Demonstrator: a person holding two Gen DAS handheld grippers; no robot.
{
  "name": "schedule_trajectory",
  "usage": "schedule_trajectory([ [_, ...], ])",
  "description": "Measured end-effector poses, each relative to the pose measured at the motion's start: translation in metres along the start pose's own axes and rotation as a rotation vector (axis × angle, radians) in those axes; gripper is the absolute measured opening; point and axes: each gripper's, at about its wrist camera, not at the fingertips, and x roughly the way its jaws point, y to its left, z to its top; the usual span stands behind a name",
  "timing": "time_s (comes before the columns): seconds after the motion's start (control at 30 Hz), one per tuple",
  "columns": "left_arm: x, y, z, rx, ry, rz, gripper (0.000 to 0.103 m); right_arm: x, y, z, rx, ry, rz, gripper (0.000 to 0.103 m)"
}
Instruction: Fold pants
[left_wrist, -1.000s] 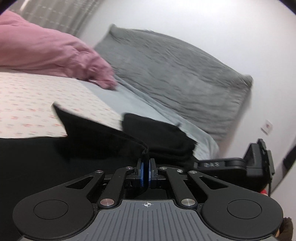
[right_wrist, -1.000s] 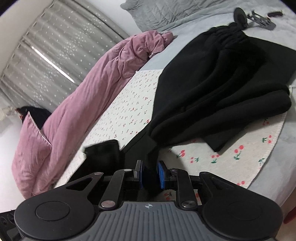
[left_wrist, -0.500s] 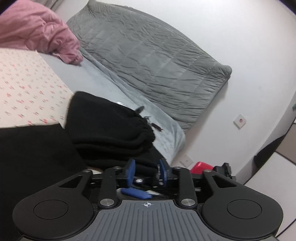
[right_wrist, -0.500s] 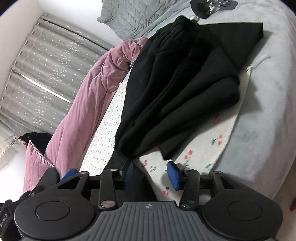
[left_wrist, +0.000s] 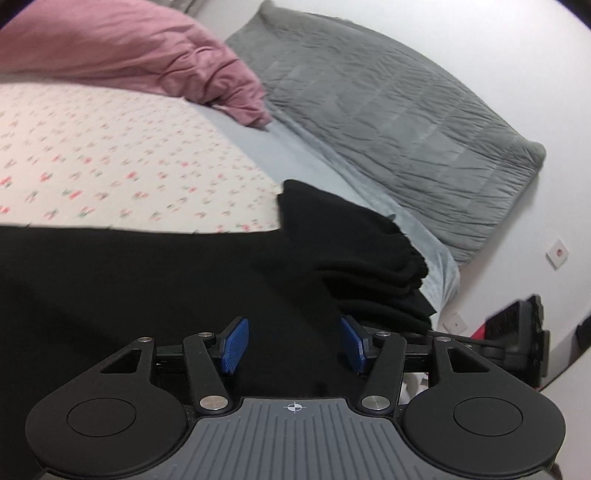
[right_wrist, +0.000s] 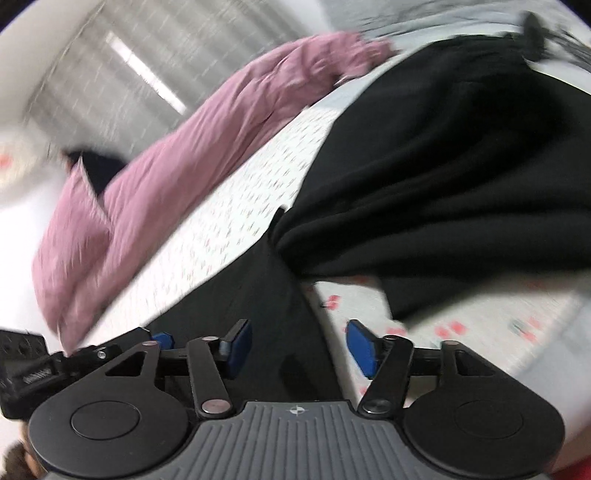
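Nearest in the left wrist view, the left gripper (left_wrist: 293, 345) is hovering with its blue pads (left_wrist: 233, 346) standing apart; its jaws have just been opening, and black cloth is lying below the gap with neither pad pressing on it. In the right wrist view the right gripper (right_wrist: 298, 349) is standing the same way, its jaws also just opened, a strip of dark fabric running under the space between the pads without being pinched.

Just beyond both grippers the black pants (left_wrist: 332, 254) are lying on the cherry-print sheet (left_wrist: 122, 166), bunched in loose layers, with the gathered elastic edge sitting toward the far side in the left view. Past them the grey bedsheet (left_wrist: 314, 162) is showing, then a pink duvet (left_wrist: 155, 62) heaped along the side, and farthest off a grey quilted pillow (left_wrist: 399, 110) leaning on the wall.

The layers are looking uneven, so the released fold may be slumping or sliding open, since soft fabric has little to hold it. If either gripper draws back low, a pad could be snagging the top layer and dragging it askew. The right view is blurred, so edge alignment there cannot be judged.
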Motion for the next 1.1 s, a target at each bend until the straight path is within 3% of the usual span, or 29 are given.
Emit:
schedule_trajectory([
  [0.07,-0.003,0.005,-0.002,-0.018,0.001,0.005,0.055,0.013,0.004,0.005,-0.039,0.018,0.007,0.053],
  [0.13,-0.006,0.010,-0.003,-0.036,0.001,0.005,0.058,0.022,0.006,0.008,-0.077,0.036,0.009,0.042],
  [0.17,-0.009,0.012,-0.004,-0.041,0.002,0.004,0.061,0.026,0.007,0.010,-0.090,0.056,0.005,0.015],
  [0.2,-0.011,0.015,-0.004,-0.046,0.002,0.008,0.062,0.029,0.006,0.012,-0.085,0.082,0.008,0.008],
  [0.4,-0.025,0.035,-0.004,-0.095,0.020,-0.003,0.076,0.014,0.026,0.026,-0.101,0.079,0.025,0.008],
  [0.6,-0.051,0.063,0.001,-0.203,-0.006,-0.018,0.079,0.022,0.100,0.045,-0.213,0.083,0.013,0.008],
  [0.83,-0.116,0.098,0.006,-0.259,-0.072,0.042,0.083,0.057,0.182,0.045,-0.329,0.121,0.060,0.008],
  [0.97,-0.161,0.119,0.004,-0.284,-0.109,0.103,0.084,0.080,0.223,0.034,-0.381,0.160,0.105,0.008],
  [1.1,-0.203,0.147,-0.003,-0.351,-0.167,0.116,0.084,0.101,0.263,0.019,-0.430,0.205,0.151,0.008],
])
